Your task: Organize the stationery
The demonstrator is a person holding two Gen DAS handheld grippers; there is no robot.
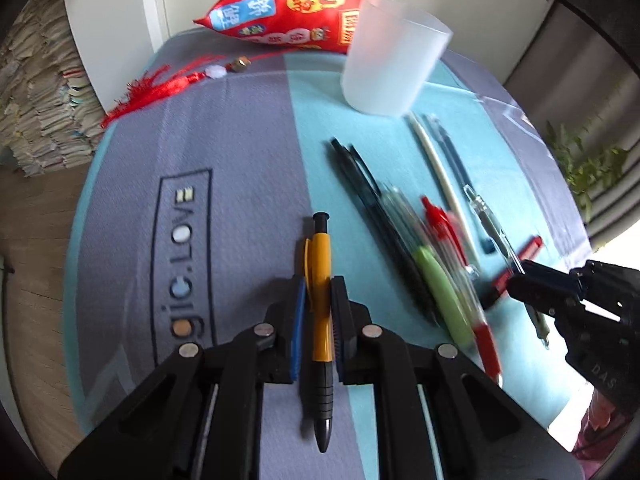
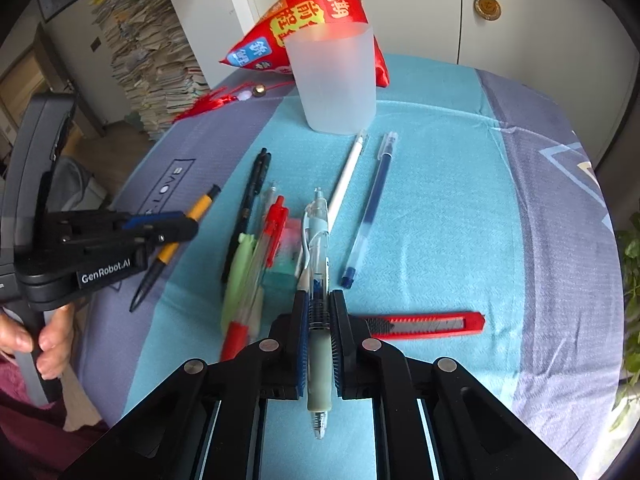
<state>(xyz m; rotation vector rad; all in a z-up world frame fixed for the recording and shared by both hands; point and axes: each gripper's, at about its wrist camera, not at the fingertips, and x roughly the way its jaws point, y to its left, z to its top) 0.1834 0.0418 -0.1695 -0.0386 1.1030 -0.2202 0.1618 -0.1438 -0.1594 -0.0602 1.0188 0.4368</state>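
My left gripper [image 1: 319,284] is shut on a yellow pen with a black grip [image 1: 321,248], held over the grey part of the cloth; the right wrist view shows the same gripper [image 2: 188,224] and pen [image 2: 202,204] at the left. My right gripper [image 2: 319,298] is shut on a clear pen with a pale green grip [image 2: 318,240], tip pointing toward the camera. A frosted plastic cup [image 2: 336,84] stands upright farther back on the turquoise cloth [image 2: 440,200]. A hand [image 2: 48,340] holds the left gripper's handle.
Loose on the cloth lie two black pens [image 2: 250,200], a red pen [image 2: 272,236], a green item [image 2: 238,276], a white pen [image 2: 346,176], a blue pen [image 2: 372,208] and a red utility knife [image 2: 424,324]. Behind the cup are a red pouch [image 2: 288,28] and a tassel [image 2: 212,102].
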